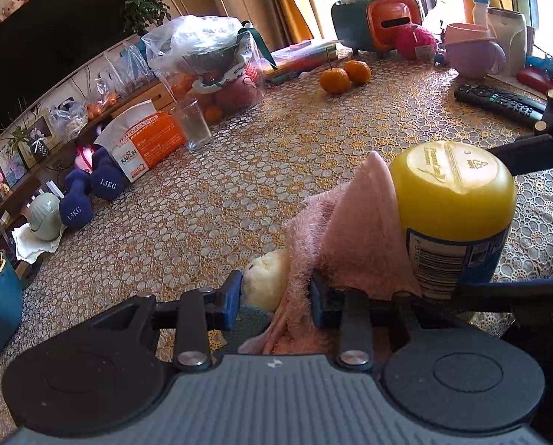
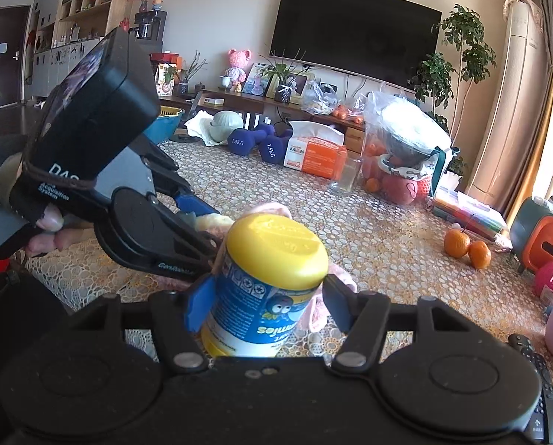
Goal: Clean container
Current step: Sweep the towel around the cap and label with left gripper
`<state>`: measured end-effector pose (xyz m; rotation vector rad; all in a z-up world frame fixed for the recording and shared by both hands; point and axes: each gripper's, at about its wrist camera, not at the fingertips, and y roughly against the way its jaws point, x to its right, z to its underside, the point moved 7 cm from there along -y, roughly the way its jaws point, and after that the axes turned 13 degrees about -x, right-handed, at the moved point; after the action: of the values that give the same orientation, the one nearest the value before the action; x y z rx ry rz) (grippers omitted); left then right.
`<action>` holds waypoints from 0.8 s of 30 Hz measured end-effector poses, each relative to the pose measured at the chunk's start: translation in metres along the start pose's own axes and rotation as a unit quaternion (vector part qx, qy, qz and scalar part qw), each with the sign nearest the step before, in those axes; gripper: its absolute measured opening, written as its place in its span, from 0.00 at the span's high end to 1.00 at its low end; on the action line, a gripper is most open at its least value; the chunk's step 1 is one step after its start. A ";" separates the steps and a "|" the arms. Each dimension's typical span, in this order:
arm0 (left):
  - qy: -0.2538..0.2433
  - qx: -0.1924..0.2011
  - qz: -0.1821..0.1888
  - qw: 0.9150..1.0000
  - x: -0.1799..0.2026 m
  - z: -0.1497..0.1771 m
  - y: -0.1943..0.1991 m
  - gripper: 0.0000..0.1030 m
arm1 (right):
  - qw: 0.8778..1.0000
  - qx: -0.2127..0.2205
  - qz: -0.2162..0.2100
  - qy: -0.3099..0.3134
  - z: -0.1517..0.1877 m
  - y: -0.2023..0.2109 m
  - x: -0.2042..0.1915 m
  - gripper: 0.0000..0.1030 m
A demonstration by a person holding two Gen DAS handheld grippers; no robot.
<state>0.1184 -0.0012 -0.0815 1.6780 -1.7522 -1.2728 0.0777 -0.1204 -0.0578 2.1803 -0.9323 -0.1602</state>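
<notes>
A yellow container (image 2: pixel 272 248) with a blue label is held tilted above the table, and my right gripper (image 2: pixel 267 306) is shut on its body. From the left wrist view its yellow base (image 1: pixel 458 185) faces me, with the right gripper's fingers (image 1: pixel 529 152) above and below it. My left gripper (image 1: pixel 276 298) is shut on a bunched pink cloth (image 1: pixel 358 230) that has a cream-coloured lump (image 1: pixel 267 282) in it. The cloth lies against the left side of the container. A hand (image 2: pixel 48 235) holds the left gripper's handle.
The table (image 1: pixel 239 193) has a gold lace-patterned cover. On it are two oranges (image 1: pixel 345 74), a remote (image 1: pixel 499 102), an empty glass (image 1: pixel 195 126), an orange tissue box (image 1: pixel 146 141), blue dumbbells (image 1: pixel 91 193), a bagged fruit basket (image 1: pixel 217 70) and a pink cup (image 1: pixel 469 50).
</notes>
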 end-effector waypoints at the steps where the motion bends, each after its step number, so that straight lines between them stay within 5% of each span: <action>1: 0.007 0.003 0.004 1.000 -0.003 -0.001 0.003 0.66 | 1.000 0.000 0.000 0.001 0.000 0.000 0.000 0.39; 11: 0.027 0.083 0.048 0.995 -0.020 -0.023 0.081 0.65 | 1.000 -0.001 0.001 0.001 -0.001 0.000 -0.001 0.39; 18: 0.013 0.135 0.100 0.986 0.003 -0.042 0.126 0.65 | 1.000 -0.003 0.002 0.006 -0.001 -0.001 -0.001 0.40; 24: -0.007 0.134 0.134 0.982 0.034 -0.048 0.125 0.66 | 1.000 -0.005 0.001 0.014 0.000 -0.001 -0.006 0.41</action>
<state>0.0785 -0.0652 0.0340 1.5004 -2.1509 -0.9654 0.0743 -0.1157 -0.0594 2.1662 -0.9160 -0.1326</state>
